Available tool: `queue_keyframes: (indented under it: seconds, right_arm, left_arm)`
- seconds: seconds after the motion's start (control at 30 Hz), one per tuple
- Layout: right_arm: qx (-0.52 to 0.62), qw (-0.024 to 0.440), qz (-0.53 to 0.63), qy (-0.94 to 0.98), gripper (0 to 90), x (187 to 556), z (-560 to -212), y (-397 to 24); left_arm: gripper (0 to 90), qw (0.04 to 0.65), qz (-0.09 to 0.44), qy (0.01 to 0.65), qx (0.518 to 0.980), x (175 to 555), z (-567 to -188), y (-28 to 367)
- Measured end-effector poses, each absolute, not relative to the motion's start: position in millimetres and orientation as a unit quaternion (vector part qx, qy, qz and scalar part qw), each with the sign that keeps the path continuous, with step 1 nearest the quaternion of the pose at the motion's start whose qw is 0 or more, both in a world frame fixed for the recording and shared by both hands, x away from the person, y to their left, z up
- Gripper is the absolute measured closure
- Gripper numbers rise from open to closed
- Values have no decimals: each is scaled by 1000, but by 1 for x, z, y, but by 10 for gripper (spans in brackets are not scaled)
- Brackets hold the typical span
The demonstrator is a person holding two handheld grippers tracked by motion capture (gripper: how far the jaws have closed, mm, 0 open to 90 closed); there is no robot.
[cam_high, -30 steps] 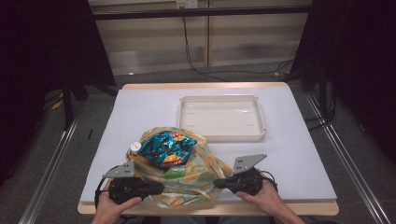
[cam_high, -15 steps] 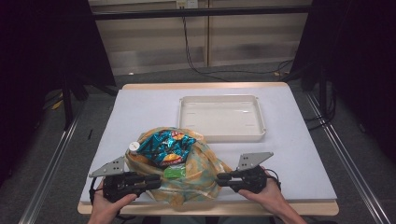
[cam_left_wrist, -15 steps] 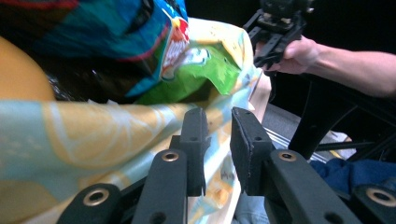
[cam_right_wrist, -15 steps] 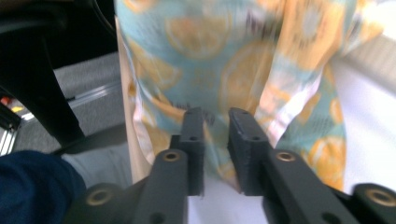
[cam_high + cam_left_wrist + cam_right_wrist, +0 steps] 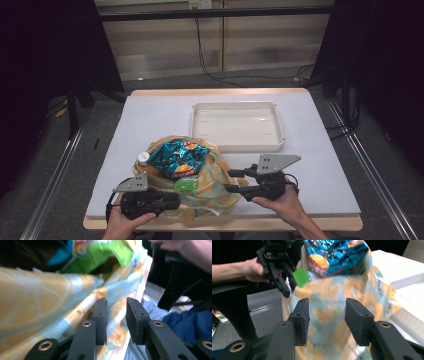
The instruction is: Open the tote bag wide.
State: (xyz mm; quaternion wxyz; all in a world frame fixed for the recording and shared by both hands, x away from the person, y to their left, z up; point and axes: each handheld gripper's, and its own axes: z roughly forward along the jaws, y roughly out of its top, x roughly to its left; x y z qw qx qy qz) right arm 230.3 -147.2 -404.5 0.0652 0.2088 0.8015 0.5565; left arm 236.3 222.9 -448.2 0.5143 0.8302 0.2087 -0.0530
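- Worktop (image 5: pixel 150 125): pale lavender-white sheet on a wood-edged board, seen from the high view; everything listed below rests on it or is held just above its near edge.
- Tray (image 5: pixel 277 131): shallow white rectangular tray, lying flat at the middle of the worktop's far half, just beyond the bag; its white corner also shows at the right of the right gripper view (image 5: pixel 412 277).
- Bag (image 5: pixel 215 192): soft plastic bag printed with orange slices on pale blue, sitting at the near middle of the worktop between the two grippers, mouth upward and slack (its printed wall also shows in both gripper views (image 5: pixel 37 305) (image 5: pixel 332 315)).
- Snack packet (image 5: pixel 175 157): crinkled blue foil packet with orange and red print, standing out of the bag's mouth (image 5: pixel 337 255).
- Right gripper (image 5: pixel 230 181): held in the person's right hand at the bag's right side, jaws pointing left toward the bag; jaws have just been opening and stand apart, the bag's wall ahead of them, pads not pressing on it (image 5: pixel 325 320).
- Left gripper (image 5: pixel 172 200): held in the left hand at the bag's near left; jaws have just been opening a little, a fold of the bag's edge lying in the narrow gap, pads not pressing on it (image 5: pixel 116 320).
- Green item (image 5: pixel 187 185): small bright green packet inside the bag, below the snack packet (image 5: pixel 300 277).
- White cap (image 5: pixel 144 156): small round white cap at the bag's left rim (what it belongs to cannot be told).
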Motion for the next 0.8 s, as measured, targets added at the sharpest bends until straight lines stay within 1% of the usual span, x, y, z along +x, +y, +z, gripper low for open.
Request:
queue_keyframes:
  seconds: [0.17,0.33,0.47,0.5,0.53,0.57,0.67,0.7,0.8]
  right_arm:
    - [210,66,559,799,508,238,-400,-133]
    - [213,57,557,801,483,248,-402,-115]
    - [214,53,550,805,494,250,-406,-108]
    - [212,56,542,811,591,250,-409,-105]
    - [209,53,542,812,646,249,-409,-105]
    - [209,53,542,812,646,249,-409,-105]
    - [208,57,549,807,842,246,-408,-109]
    - [208,59,553,805,889,246,-407,-111]
    - [213,63,553,803,900,240,-406,-121]
  left_arm:
    - [701,516,-50,213,828,235,-449,227]
    - [700,518,-41,217,826,235,-450,232]
    - [697,518,-42,223,825,235,-450,233]
    - [692,515,-40,219,828,235,-450,234]
    - [686,515,-39,219,828,235,-450,234]
    - [686,514,-38,218,829,235,-450,234]
    - [683,515,-39,219,828,235,-450,233]
    - [681,516,-40,220,827,235,-450,233]
    - [665,518,-39,218,826,235,-450,233]
